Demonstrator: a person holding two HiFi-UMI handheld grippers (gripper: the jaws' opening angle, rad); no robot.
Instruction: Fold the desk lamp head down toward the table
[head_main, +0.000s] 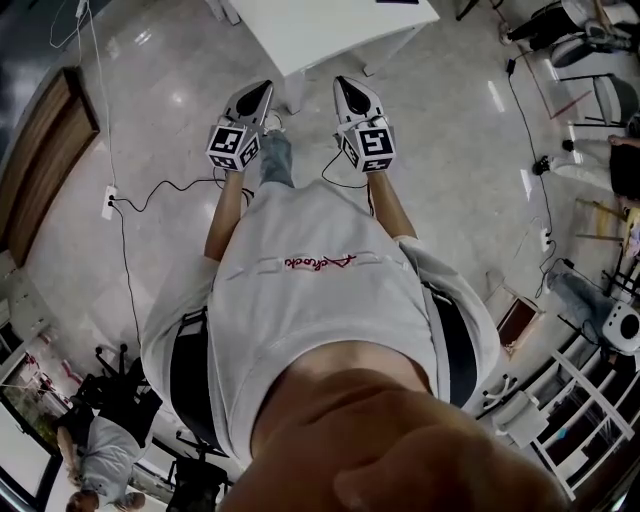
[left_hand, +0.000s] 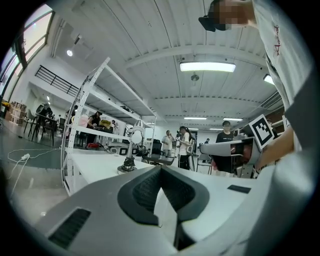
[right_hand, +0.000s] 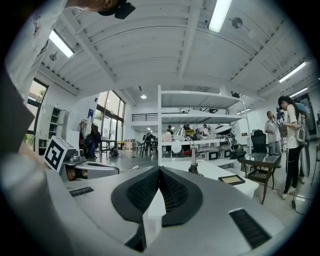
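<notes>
The left gripper has its fingers pressed fully together with nothing between them, and the right gripper is the same, its ribbed black pads meeting tip to tip on nothing. Both point level and side by side. In the head view the left gripper and right gripper reach out from the person's waist above the floor, just short of the near corner of the white tabletop. Each gripper view catches the other tool's marker cube at its side. The lamp stands upright on the tabletop, well beyond the fingertips and apart from both grippers. Its round head is raised on the arm above the base. In the right gripper view the lamp stands back from the near edge, with a flat dark-framed panel lying toward the right corner. A white shelf rack rises behind the tabletop, a chair stands to its right, and people stand farther off in the room.
</notes>
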